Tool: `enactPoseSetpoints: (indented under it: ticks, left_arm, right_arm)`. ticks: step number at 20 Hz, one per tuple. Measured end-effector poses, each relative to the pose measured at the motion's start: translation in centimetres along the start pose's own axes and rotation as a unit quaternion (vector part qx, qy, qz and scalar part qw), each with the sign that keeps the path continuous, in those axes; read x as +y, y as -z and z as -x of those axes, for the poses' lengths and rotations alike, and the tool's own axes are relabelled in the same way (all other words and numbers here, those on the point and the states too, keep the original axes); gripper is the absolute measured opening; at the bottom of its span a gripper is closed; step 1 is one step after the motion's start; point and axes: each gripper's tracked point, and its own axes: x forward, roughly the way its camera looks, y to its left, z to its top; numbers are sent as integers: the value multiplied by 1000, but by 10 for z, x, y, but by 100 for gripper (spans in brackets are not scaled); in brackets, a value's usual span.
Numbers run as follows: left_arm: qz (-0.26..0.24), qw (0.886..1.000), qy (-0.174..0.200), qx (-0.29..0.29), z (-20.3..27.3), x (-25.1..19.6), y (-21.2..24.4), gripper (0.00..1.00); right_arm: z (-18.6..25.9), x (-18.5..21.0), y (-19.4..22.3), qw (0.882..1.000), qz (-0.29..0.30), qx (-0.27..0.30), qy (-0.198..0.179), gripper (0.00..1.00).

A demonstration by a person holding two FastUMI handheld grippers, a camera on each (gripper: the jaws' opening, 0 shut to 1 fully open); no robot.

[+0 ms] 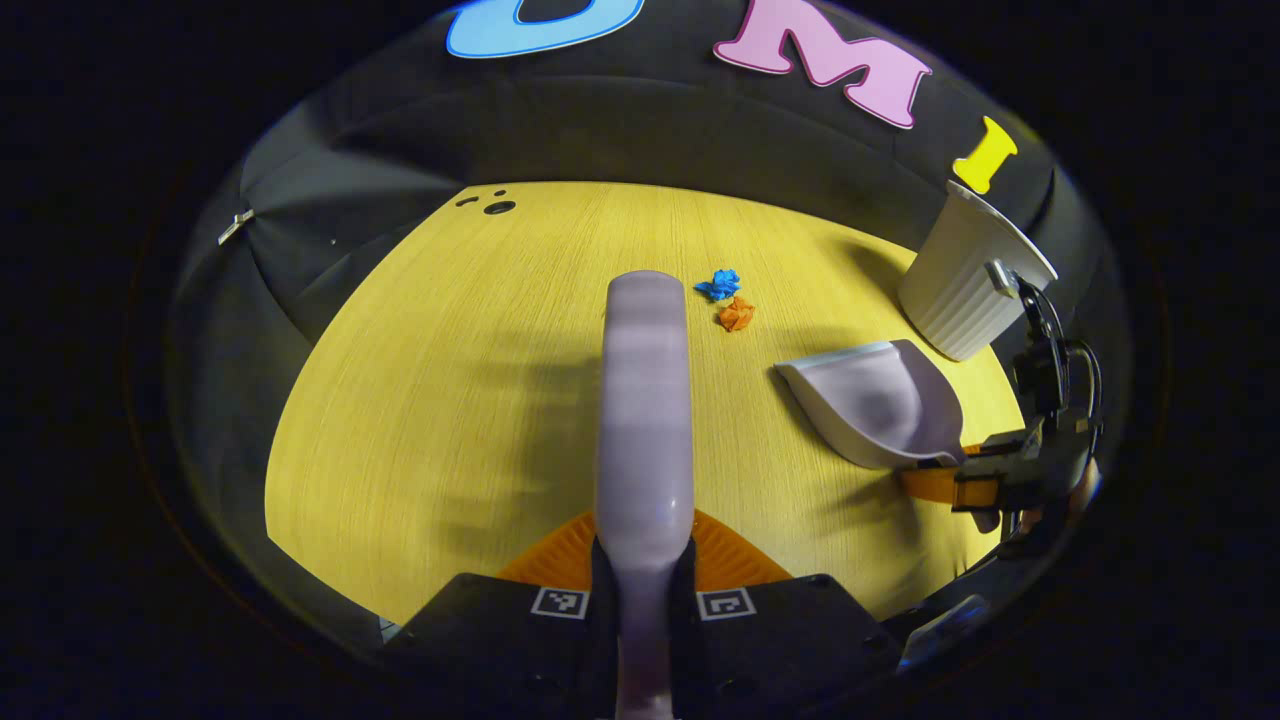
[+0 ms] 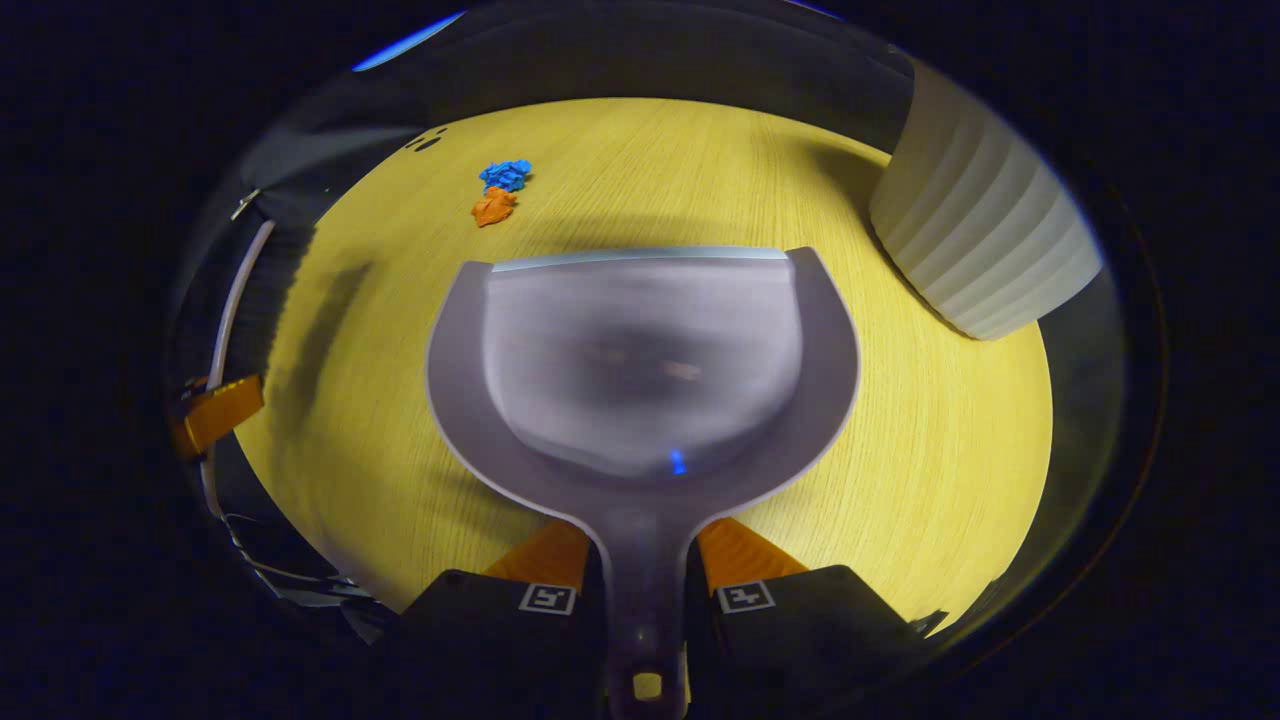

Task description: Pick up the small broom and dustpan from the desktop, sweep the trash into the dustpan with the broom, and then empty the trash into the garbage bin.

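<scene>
Trash-wise, I've got two little crumpled scraps to deal with, but going big to small: the yellow table (image 1: 420, 400) carries everything, and the ribbed white garbage bin (image 1: 965, 285) stands at its far right edge. My right tool (image 2: 640, 570) is pinched on the dustpan (image 2: 640, 350) handle, pan held flat with its open lip facing away from me. My left tool (image 1: 645, 580) is clamped on the broom (image 1: 645, 400), whose long axis runs straight ahead toward the far side of the table.

The bit that matters: the blue scrap (image 1: 719, 284) and orange scrap (image 1: 736, 314) lie touching each other, just past the broom tip and slightly to its right. From the right gripper view they sit well ahead and off to the left of the pan's lip. So I reckon the broom is nearer, and the pan needs to swing left before I sweep.
</scene>
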Motion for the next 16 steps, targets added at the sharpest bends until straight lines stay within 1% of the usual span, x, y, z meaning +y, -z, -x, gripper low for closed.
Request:
enactPoseSetpoints:
  ticks: [1, 2, 4, 6, 9, 10, 11, 12, 13, 14, 16]
  left_arm:
    - [-2, 1000, 1, 4, -5, 0, -6, 25]
    - [-10, 1000, -1, 6, -9, 3, -13, 25]
    - [-25, 1000, -4, 10, -19, 6, -29, 25]
    - [-36, 999, 2, 15, -33, 4, -42, 27]
    - [-51, 998, 15, 28, -54, -1, -63, 24]
    - [-59, 998, 18, 33, -62, -3, -70, 25]
    - [-71, 997, 15, 39, -72, -1, -77, 25]
    - [-82, 996, 8, 44, -80, 2, -85, 25]
    - [-93, 994, 5, 49, -89, 2, -91, 25]
    - [-105, 993, 2, 55, -97, 3, -97, 25]
    - [-132, 989, -1, 66, -112, 5, -107, 25]
  right_arm:
    - [0, -1, 0, 1000, 5, 0, -1, 30]
    - [0, -3, 1, 1000, 13, 0, -1, 35]
    - [4, -8, 1, 1000, 22, -7, -2, 35]
    - [3, -11, 0, 1000, 27, -12, -6, 34]
    - [6, -17, -4, 999, 40, -22, -10, 34]
    - [8, -19, -5, 999, 45, -25, -10, 30]
    - [10, -23, -9, 998, 54, -32, -8, 34]
    - [14, -26, -12, 997, 64, -38, -8, 34]
    - [18, -30, -15, 996, 72, -43, -7, 30]
    - [22, -32, -16, 996, 79, -46, -10, 34]
    - [28, -37, -18, 994, 96, -47, -12, 34]
